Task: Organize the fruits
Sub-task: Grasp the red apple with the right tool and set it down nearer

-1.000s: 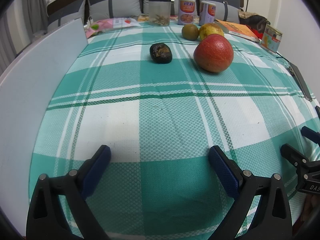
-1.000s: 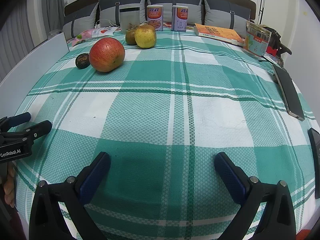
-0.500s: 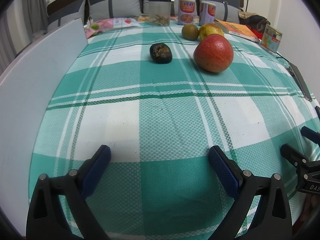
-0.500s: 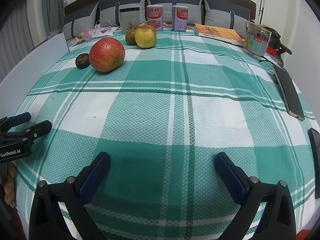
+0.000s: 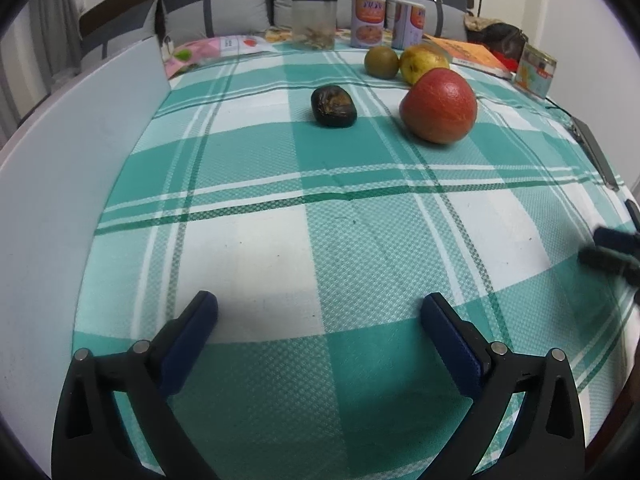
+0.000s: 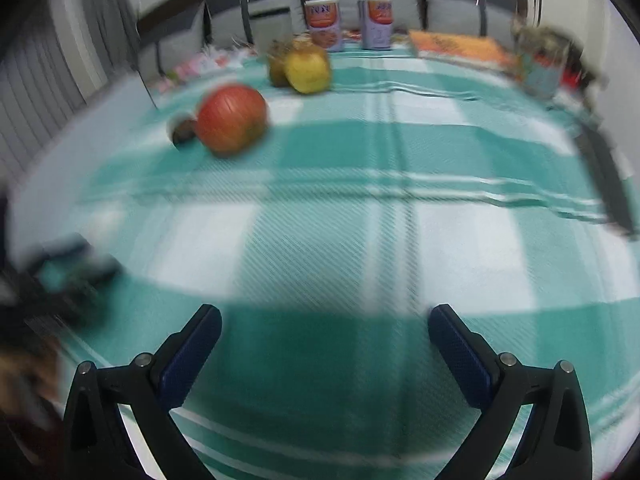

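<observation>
On the green plaid tablecloth [image 5: 320, 220] lie a big red apple [image 5: 439, 105], a dark wrinkled fruit [image 5: 333, 105], a brown-green round fruit [image 5: 381, 62] and a yellow fruit [image 5: 423, 62]. In the blurred right wrist view the red apple [image 6: 231, 119], dark fruit [image 6: 183, 130] and yellow fruit [image 6: 308, 67] sit far ahead to the left. My left gripper [image 5: 319, 316] is open and empty, well short of the fruits. My right gripper [image 6: 325, 328] is open and empty; it shows blurred in the left wrist view [image 5: 610, 250].
A white board [image 5: 60, 184] stands along the left table edge. Two cans [image 5: 368, 21], a clear jar [image 5: 314, 21], an orange book [image 5: 474, 54] and a small box [image 5: 536, 70] stand at the back. A dark phone [image 5: 596, 152] lies at the right edge.
Both grippers have moved forward toward the fruits; the right one is moving fast and its view is blurred. Both stay open.
</observation>
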{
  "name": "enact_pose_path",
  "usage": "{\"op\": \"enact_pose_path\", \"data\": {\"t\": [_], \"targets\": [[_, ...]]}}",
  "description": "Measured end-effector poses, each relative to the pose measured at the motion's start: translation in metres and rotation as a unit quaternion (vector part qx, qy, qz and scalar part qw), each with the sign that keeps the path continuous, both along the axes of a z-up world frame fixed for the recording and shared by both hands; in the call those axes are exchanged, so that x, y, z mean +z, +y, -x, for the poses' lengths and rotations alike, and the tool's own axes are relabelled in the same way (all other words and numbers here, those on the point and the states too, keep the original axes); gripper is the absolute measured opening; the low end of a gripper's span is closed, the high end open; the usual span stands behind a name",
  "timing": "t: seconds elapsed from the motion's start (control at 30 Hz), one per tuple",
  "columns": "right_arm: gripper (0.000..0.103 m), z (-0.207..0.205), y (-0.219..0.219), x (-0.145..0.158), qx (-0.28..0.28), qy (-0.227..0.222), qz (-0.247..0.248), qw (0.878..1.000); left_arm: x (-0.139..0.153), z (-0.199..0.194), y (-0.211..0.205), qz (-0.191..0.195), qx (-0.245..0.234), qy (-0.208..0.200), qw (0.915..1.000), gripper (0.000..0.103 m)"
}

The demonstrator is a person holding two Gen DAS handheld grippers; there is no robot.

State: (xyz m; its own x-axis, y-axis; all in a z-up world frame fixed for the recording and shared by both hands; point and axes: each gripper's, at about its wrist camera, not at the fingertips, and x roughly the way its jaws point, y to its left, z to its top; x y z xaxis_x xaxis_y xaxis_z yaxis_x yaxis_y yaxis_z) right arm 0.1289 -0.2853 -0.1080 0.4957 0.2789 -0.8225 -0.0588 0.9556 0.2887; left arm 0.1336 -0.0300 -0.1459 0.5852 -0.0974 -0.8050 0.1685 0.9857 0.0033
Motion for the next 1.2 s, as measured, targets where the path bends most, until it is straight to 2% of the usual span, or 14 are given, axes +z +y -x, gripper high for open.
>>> {"op": "enact_pose_path", "data": {"t": [0.1, 0.27, 0.37, 0.43, 0.5, 0.57, 0.67, 0.73, 0.77, 0.8, 0.87, 0.9, 0.97, 1.2], "targets": [[0.103, -0.051, 0.002, 0.011, -0.037, 0.032, -0.115, 0.992, 0.000, -0.001, 0.000, 0.001, 0.000, 0.000, 1.0000, 0.103], [0.102, -0.137, 0.028, 0.013, -0.072, 0.096, -0.183, 0.976, -0.001, -0.002, 0.000, 0.002, 0.001, 0.000, 1.0000, 0.103], [0.096, -0.167, 0.047, 0.004, -0.078, 0.134, -0.151, 0.976, 0.000, -0.002, 0.001, 0.002, 0.001, 0.000, 1.0000, 0.103], [0.069, -0.176, 0.062, -0.006, -0.069, 0.167, -0.105, 0.978, 0.000, -0.002, 0.000, 0.002, 0.001, 0.000, 1.0000, 0.103], [0.060, -0.179, 0.067, -0.011, -0.044, 0.180, -0.108, 0.977, 0.000, -0.002, 0.000, 0.002, 0.001, 0.000, 1.0000, 0.103], [0.060, -0.174, 0.072, -0.002, -0.015, 0.169, -0.057, 0.984, 0.000, -0.002, 0.000, 0.002, 0.001, -0.001, 1.0000, 0.103], [0.060, -0.157, 0.088, 0.030, 0.076, 0.091, 0.111, 0.987, -0.001, -0.002, 0.000, 0.002, 0.001, -0.001, 1.0000, 0.103], [0.060, -0.133, 0.106, 0.037, 0.160, 0.034, 0.280, 0.946, -0.001, -0.002, 0.001, 0.002, 0.001, -0.001, 1.0000, 0.103], [0.060, -0.119, 0.114, 0.032, 0.196, 0.010, 0.352, 0.915, -0.001, -0.002, 0.000, 0.002, 0.001, -0.001, 1.0000, 0.103], [0.060, -0.100, 0.123, 0.019, 0.242, -0.013, 0.426, 0.872, -0.001, -0.002, 0.000, 0.002, 0.001, -0.001, 1.0000, 0.103], [0.060, -0.080, 0.127, 0.001, 0.287, -0.019, 0.456, 0.842, -0.001, -0.002, 0.000, 0.002, 0.001, -0.001, 1.0000, 0.103], [0.061, -0.071, 0.129, -0.008, 0.296, -0.021, 0.456, 0.839, -0.001, -0.003, 0.000, 0.002, 0.001, -0.001, 1.0000, 0.103], [0.064, -0.060, 0.129, -0.008, 0.295, -0.049, 0.448, 0.842, -0.001, -0.003, -0.001, 0.001, 0.001, -0.001, 1.0000, 0.103], [0.089, -0.050, 0.092, 0.049, 0.213, -0.067, 0.230, 0.947, -0.002, -0.003, 0.000, 0.002, 0.001, -0.001, 1.0000, 0.103]]}}
